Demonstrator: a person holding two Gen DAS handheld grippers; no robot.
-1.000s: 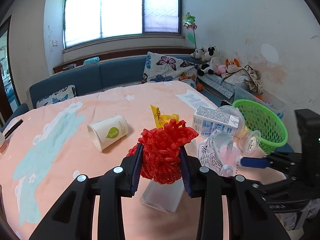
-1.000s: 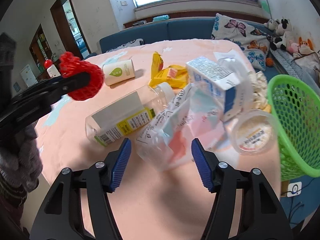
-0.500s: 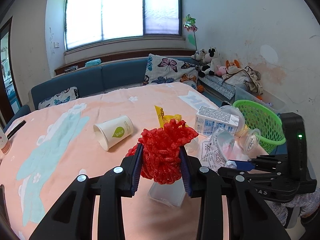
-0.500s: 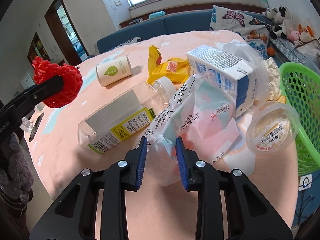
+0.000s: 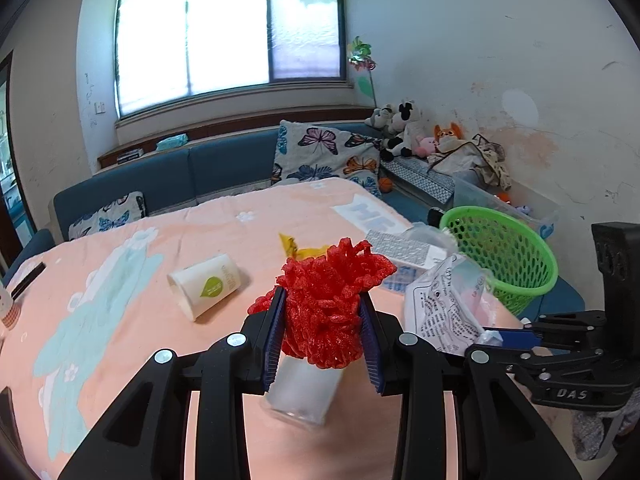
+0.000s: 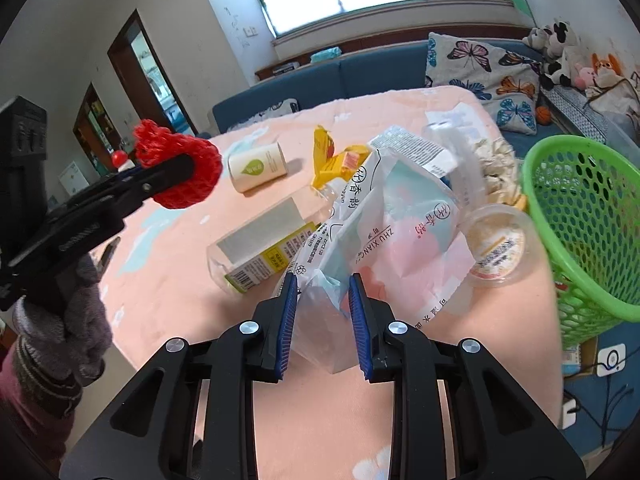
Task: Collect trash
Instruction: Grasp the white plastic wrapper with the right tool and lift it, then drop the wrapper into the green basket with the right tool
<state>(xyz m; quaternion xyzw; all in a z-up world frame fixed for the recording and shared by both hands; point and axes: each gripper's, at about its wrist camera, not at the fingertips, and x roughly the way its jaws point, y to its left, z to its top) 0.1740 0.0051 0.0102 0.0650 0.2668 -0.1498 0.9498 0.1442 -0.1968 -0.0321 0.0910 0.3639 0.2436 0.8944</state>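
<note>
Now left hand-held gripper clamping red foam net, right hand-held gripper pinching plastic bag.

Right gripper, open around the printed plastic bag a second ago, has clamped its near edge and raised it off the table. The bag now hangs beside the green basket, nearer than before.
</note>
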